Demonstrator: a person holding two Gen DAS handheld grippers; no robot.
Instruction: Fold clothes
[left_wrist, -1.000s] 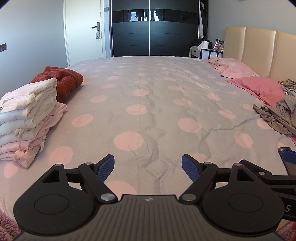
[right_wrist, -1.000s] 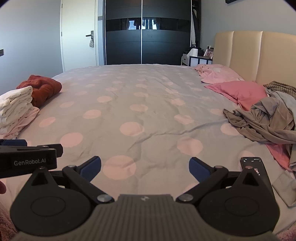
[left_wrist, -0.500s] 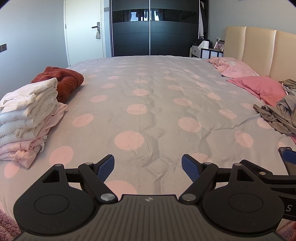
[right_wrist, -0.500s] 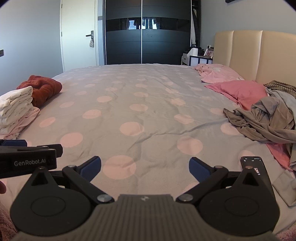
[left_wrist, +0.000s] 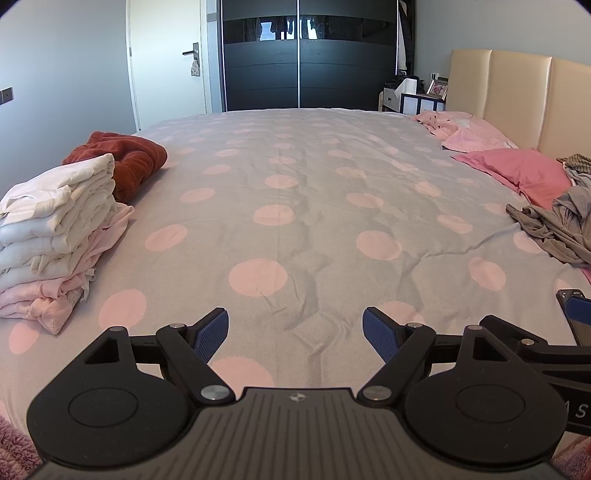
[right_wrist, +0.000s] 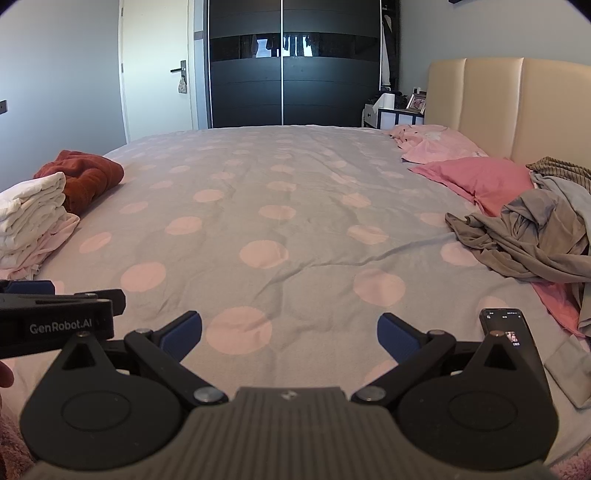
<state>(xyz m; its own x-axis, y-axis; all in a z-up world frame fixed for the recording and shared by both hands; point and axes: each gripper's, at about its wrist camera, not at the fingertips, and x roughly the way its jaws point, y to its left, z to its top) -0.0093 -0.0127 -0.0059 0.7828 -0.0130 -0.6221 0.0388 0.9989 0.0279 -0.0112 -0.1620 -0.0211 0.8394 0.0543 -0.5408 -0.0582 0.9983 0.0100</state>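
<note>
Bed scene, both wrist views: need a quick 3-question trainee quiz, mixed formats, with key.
1. True or false: the left gripper is shut on a garment.
2. The folded stack sits beside which item? A) rust-red garment B) phone C) pink pillow
3. Fill in: the unfolded grey clothes pile lies on the bed's ____ side, near the headboard.

Key: 1 false, both it and the right gripper are open and empty; 2 A; 3 right.
</note>
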